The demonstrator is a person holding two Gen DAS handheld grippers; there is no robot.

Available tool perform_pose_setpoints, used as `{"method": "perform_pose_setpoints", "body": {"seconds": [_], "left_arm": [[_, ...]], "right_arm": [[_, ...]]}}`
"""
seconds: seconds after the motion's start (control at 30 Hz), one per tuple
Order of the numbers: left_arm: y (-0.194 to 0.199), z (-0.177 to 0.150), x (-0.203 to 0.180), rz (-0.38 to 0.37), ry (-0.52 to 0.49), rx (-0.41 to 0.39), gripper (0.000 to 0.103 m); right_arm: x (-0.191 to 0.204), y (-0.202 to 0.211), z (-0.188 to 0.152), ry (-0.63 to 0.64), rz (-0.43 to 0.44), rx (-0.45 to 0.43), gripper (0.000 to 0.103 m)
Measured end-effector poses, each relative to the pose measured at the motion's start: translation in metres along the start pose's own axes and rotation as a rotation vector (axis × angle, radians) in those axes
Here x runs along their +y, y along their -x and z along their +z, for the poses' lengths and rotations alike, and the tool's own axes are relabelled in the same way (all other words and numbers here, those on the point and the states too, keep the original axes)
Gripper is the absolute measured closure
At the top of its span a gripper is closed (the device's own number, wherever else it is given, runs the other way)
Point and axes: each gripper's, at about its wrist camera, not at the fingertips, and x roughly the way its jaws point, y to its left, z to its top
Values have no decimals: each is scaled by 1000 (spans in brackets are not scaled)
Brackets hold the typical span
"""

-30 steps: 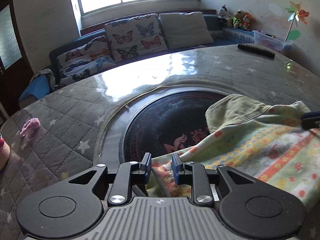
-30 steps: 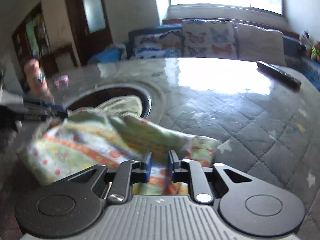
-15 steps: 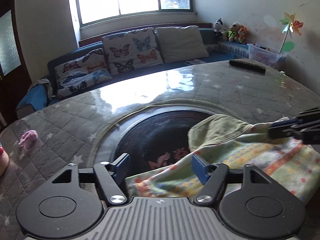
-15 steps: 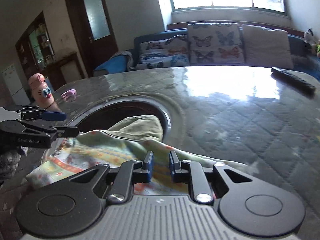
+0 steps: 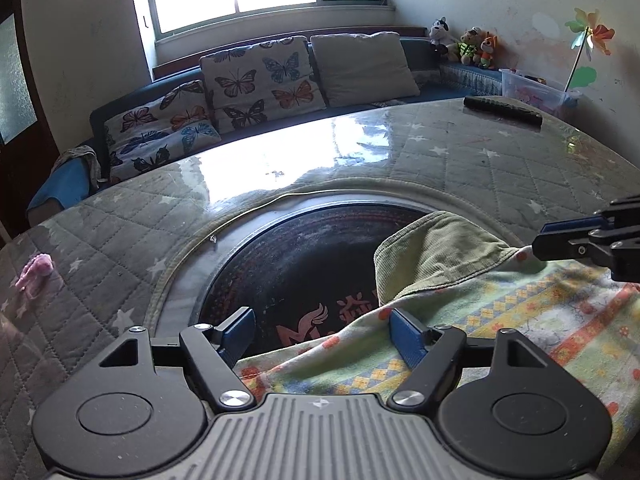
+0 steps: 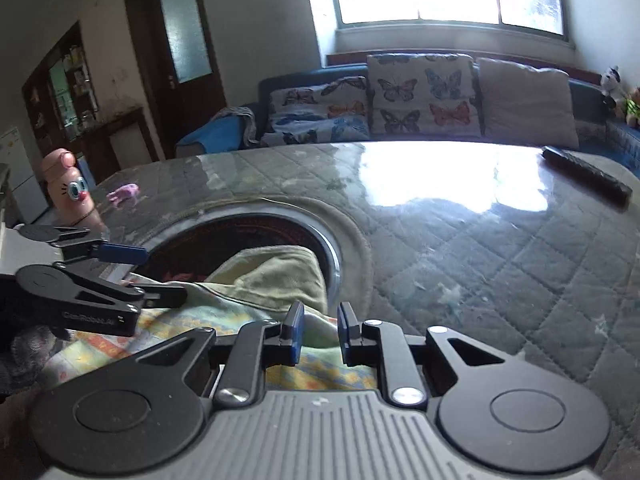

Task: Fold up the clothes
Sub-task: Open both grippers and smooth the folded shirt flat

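Observation:
A patterned yellow-green garment [image 5: 500, 320] with an olive lining [image 5: 432, 252] lies folded on the round table, partly over the dark centre disc [image 5: 304, 264]. My left gripper [image 5: 322, 330] is open, its blue pads just above the garment's near edge. My right gripper [image 6: 318, 334] has its jaws slightly apart over the garment [image 6: 280, 280], not clamping the cloth. The right gripper shows in the left wrist view [image 5: 588, 240], and the left gripper shows in the right wrist view [image 6: 132, 276].
The quilted grey table cover [image 5: 500, 164] carries a black remote [image 5: 502, 110] at the far right and a small pink object [image 5: 34, 274] at the left. A finger-shaped toy [image 6: 68, 188] stands at the left edge. A sofa with butterfly cushions [image 5: 260, 80] lies beyond.
My left gripper opened and let go of the garment. My right gripper loosened its hold, and the garment settled flat on the table.

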Motion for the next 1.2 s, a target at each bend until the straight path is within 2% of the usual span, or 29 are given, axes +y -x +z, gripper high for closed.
{"method": "perform_pose_setpoints", "body": {"seconds": [0.07,0.17,0.33,0.43,0.5,0.57,0.73,1.2], "left_arm": [[1,0,0,2,1,0,25],[0,1,0,11,0,3,22],[6,0,-1,21,-3,-6,22],[17,-1,-5,15,-7,-26,22],[26,-4,-9,16,-17,-41,20],[35,-7,-14,15,-25,-54,17],[53,-22,-24,0,-42,-67,15],[79,-63,-38,37,-62,-86,14]], "right_arm": [[5,-3,1,16,8,8,86],[6,-18,-2,38,-9,66,82],[10,-5,1,45,-2,34,81],[22,7,0,75,32,21,80],[30,9,-2,96,47,24,75],[39,10,-6,122,58,28,74],[51,10,-17,158,73,57,73],[73,53,-52,258,70,21,71]]}}
